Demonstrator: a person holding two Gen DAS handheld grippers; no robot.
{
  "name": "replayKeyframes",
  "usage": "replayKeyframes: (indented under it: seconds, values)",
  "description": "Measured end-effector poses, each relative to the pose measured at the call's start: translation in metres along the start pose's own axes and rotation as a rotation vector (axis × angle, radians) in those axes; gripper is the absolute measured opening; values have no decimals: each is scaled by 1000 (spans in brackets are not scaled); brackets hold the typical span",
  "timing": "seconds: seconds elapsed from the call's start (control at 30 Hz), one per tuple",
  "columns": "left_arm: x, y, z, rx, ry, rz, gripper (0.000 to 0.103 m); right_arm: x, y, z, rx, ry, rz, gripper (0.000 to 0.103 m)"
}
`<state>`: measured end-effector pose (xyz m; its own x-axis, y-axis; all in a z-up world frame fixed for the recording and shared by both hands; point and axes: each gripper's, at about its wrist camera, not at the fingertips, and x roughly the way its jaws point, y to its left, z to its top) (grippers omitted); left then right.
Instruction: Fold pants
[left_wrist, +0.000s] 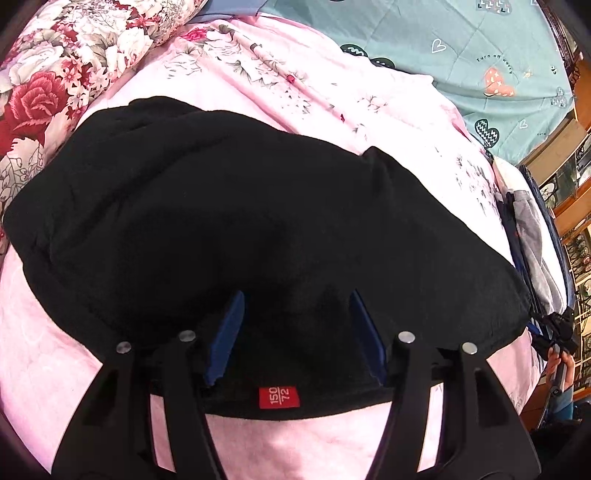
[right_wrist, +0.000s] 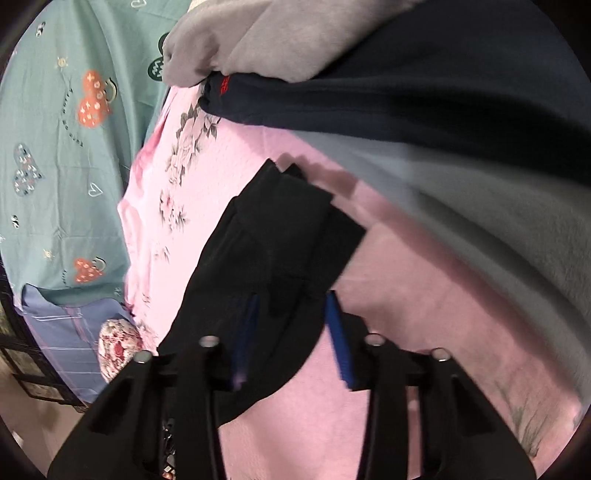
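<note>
Left wrist, black pants (left_wrist: 221, 221), red tag (left_wrist: 279, 397) "150/72"

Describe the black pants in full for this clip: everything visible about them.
The black pants look like soft fleece, bunched into a wide folded mass on the pink floral bedspread. A red size tag reading 150/72 shows at the near edge. The left gripper, fingers apart, straddles that edge. In the right wrist view, the open right gripper is over another edge.
</note>
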<state>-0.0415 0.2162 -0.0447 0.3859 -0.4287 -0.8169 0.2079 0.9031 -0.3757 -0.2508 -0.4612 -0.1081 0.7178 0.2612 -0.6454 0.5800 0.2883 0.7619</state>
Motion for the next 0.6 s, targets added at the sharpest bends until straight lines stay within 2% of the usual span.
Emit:
replayKeyframes:
  seconds: [0.07,0.17,0.3,0.4,0.6]
  values:
    - [-1,-2,-1,1,-1,2,63,1,-3,1,-10,-10,-3,15]
    - [-3,-1,-4,1,-4,0,63,-1,1,-5,-64,-29,-10,11]
    - [-3,1,-4,-12,-6,-9,63,-10,12,-14,-123,-75,1,11]
    - [-6,1,-4,-8,-6,-14,63,-12,25,-20,-190,-107,-37,11]
    - [-31,12,-11,-33,-67,-50,64,-9,107,-35,-441,-139,-37,10]
